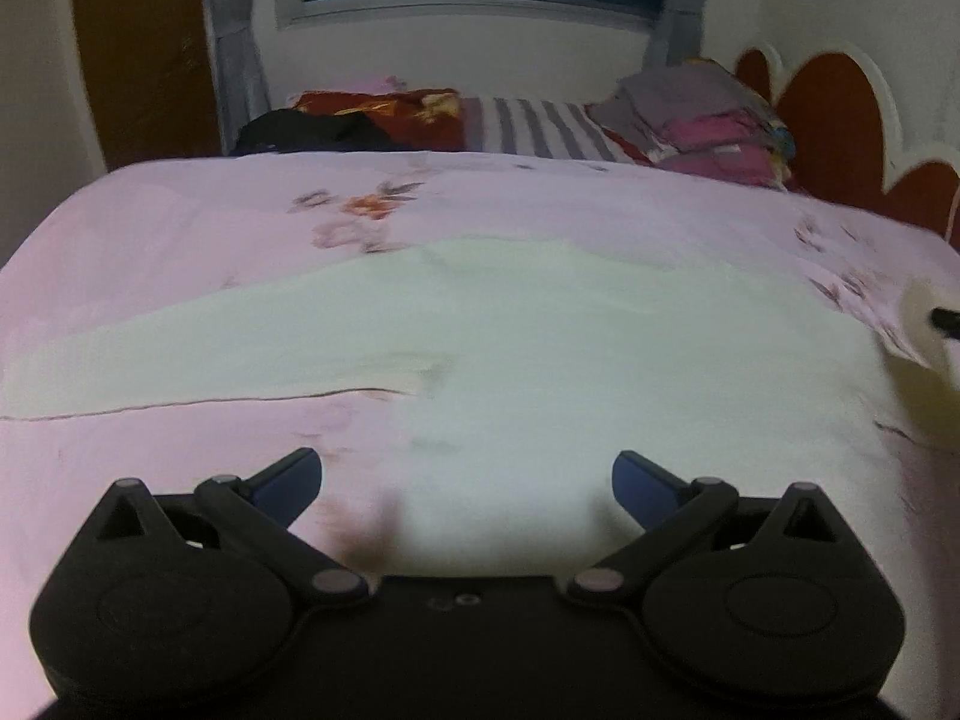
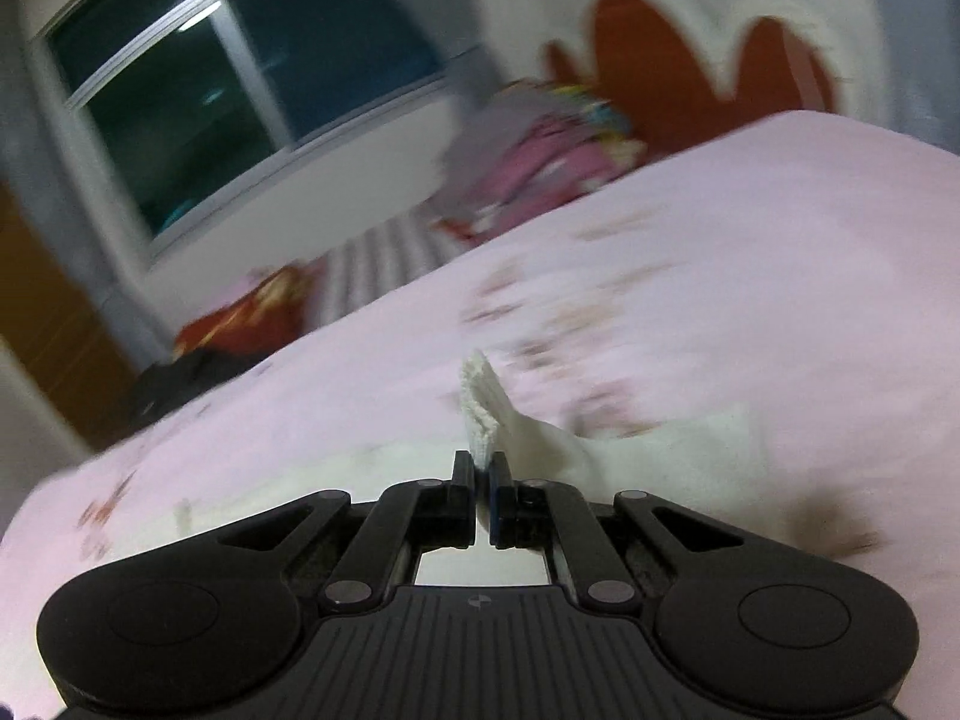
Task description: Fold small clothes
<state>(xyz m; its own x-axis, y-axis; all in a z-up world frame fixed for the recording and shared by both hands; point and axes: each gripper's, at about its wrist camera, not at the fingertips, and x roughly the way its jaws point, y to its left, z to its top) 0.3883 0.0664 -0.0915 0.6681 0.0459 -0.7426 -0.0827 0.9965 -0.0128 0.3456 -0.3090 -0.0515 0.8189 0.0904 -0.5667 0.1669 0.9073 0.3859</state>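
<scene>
On pink bedsheet [image 1: 180, 228]: one white garment [image 1: 480, 324]; left hand-held gripper [image 1: 467, 474] spread; right hand-held gripper [image 2: 482, 483] pinching its corner (blurred, probably ribbed).

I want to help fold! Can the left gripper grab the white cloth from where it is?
Probably yes: the left gripper is open just above the white cloth on the pink bedspread, with nothing between.

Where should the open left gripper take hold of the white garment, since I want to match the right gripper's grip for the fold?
Likely the near edge of the white garment, just ahead of the left gripper, approached low from the front. That hem lies flat on the pink bedsheet, while the right gripper pinches the far-right corner.
</scene>
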